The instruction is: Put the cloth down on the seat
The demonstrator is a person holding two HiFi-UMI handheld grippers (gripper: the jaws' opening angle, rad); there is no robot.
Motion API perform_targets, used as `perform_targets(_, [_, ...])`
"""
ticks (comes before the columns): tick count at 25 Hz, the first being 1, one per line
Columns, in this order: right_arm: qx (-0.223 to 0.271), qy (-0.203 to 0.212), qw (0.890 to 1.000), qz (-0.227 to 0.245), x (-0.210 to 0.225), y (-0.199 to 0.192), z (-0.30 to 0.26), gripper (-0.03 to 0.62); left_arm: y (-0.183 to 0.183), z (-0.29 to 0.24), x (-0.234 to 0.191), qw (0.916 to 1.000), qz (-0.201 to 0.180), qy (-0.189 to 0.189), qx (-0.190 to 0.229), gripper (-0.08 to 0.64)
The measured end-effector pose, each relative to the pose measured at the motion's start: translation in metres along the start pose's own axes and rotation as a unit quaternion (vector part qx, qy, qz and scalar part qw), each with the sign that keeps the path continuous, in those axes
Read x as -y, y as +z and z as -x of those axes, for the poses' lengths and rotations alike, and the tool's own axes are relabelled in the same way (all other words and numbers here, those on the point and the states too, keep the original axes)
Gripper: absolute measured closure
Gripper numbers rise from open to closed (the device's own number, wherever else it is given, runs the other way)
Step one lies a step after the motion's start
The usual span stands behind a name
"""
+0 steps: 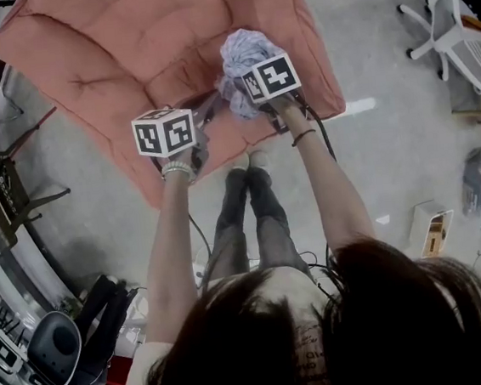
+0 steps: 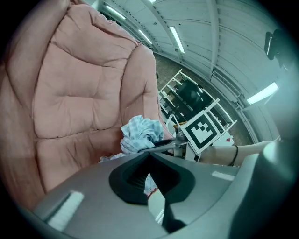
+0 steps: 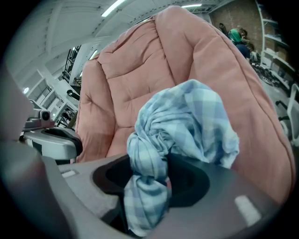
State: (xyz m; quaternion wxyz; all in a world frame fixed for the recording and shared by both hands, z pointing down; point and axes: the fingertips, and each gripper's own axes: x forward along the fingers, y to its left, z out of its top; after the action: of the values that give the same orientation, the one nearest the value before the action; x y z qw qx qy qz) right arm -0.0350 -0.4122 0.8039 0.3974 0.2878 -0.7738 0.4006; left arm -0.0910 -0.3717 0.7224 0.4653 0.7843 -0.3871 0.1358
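Note:
A bunched blue-and-white plaid cloth (image 1: 244, 59) hangs just above the front of a pink padded seat (image 1: 147, 35). My right gripper (image 1: 241, 102) is shut on the cloth. In the right gripper view a twisted rope of the cloth (image 3: 182, 126) runs down between the jaws of my right gripper (image 3: 149, 172), with the seat (image 3: 135, 79) behind it. My left gripper (image 1: 202, 127) is to the left, lower over the seat's front edge. In the left gripper view my left gripper (image 2: 149, 156) has its jaws meeting on a thin end of the cloth (image 2: 140, 133), before the seat (image 2: 79, 93).
The person's legs (image 1: 250, 203) stand at the seat's front edge. A white office chair (image 1: 454, 28) is at the far right, boxes (image 1: 437, 231) lie on the floor to the right, and a black chair (image 1: 56, 348) and a dark frame (image 1: 1, 187) are at the left.

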Motion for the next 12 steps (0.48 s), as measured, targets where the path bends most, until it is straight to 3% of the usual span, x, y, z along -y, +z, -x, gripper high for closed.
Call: perform_targets(12, [0.006, 0.012, 0.999, -0.043, 0.002, -0.0085, -0.007, 0.345, -0.0069, -0.0022, -0.0044, 1.0, 0.006, 0.002, -0.008, 0.569])
